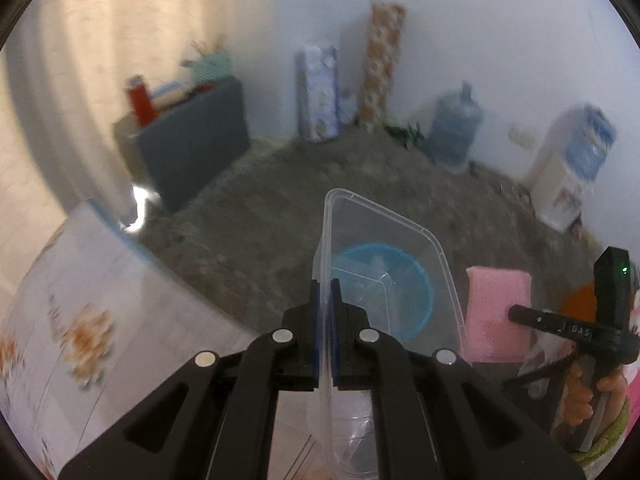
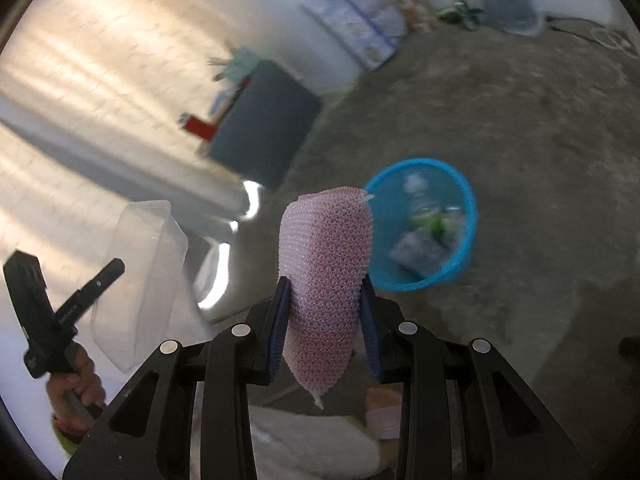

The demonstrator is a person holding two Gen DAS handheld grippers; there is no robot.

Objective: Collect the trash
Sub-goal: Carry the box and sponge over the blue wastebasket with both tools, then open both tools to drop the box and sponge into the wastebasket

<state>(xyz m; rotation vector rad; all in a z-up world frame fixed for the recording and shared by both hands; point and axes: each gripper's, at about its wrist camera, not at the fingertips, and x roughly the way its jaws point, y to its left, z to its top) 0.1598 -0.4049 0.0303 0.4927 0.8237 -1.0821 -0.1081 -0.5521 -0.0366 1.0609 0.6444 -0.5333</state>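
My left gripper (image 1: pixel 327 284) is shut on the rim of a clear plastic container (image 1: pixel 384 248) and holds it in the air. Through it shows the blue trash basket (image 1: pixel 420 312) on the floor below. My right gripper (image 2: pixel 326 292) is shut on a pink mesh-covered sponge (image 2: pixel 326 248), held upright above the floor. The blue basket (image 2: pixel 466 216), right of the sponge, holds a bottle and other trash. The sponge also shows in the left wrist view (image 1: pixel 498 312), and the clear container in the right wrist view (image 2: pixel 140 276).
A table with a floral cloth (image 1: pixel 80 320) is at my left. A dark box (image 1: pixel 196 136) with items stands by the curtain. Tall wrapped packs (image 1: pixel 318 92), a water jug (image 1: pixel 454 128) and a dispenser (image 1: pixel 564 176) line the far wall. The floor is bare concrete (image 2: pixel 520 120).
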